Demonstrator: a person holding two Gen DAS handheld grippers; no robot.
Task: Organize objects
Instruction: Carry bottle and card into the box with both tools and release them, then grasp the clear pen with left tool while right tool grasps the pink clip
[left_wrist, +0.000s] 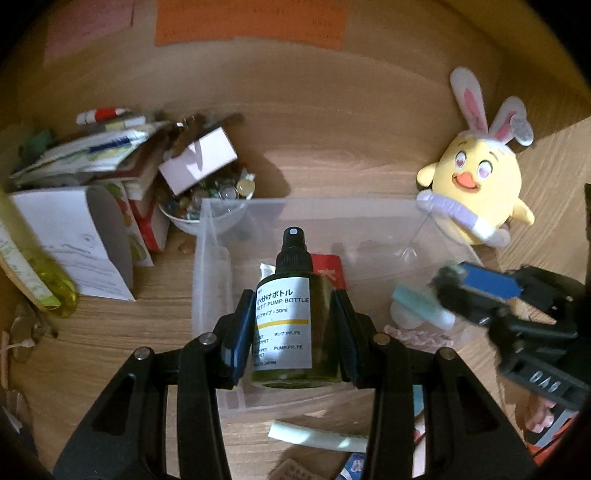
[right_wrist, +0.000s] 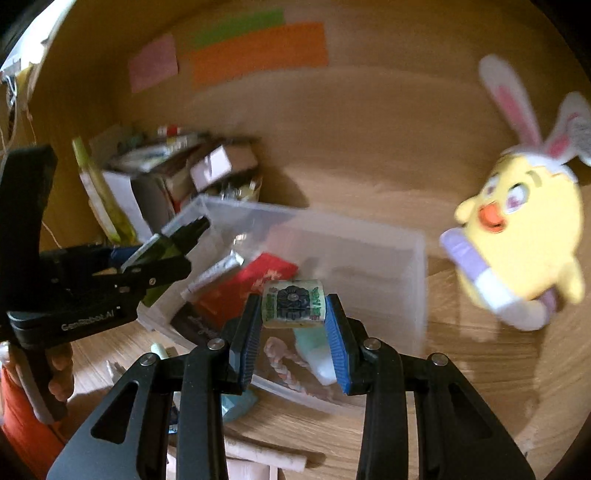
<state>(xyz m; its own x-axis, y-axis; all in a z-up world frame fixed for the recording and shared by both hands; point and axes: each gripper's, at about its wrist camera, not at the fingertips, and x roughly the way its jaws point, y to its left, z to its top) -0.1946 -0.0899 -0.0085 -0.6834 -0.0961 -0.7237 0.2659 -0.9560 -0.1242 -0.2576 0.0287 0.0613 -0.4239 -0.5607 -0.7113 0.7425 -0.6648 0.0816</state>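
Left gripper (left_wrist: 291, 325) fingers clamp pump bottle (left_wrist: 286, 314); right gripper (right_wrist: 293, 325) fingers clamp printed block (right_wrist: 293, 308), above clear bin (right_wrist: 421, 266) rim.

Dim wooden desk (left_wrist: 332, 162), wooden wall (right_wrist: 388, 96)

The pump bottle (left_wrist: 291, 314) looks like dark glossy plastic with a smooth white paper label. The clear bin (left_wrist: 207, 258) is frosted, translucent plastic. The desk (left_wrist: 332, 166) shows matt wood grain. At 2 o'clock, the chick toy (left_wrist: 476, 184) is soft plush cloth. The left gripper (left_wrist: 291, 325) is matt black plastic with metal pins; the right gripper (right_wrist: 293, 325) has ribbed blue pads (right_wrist: 338, 347).
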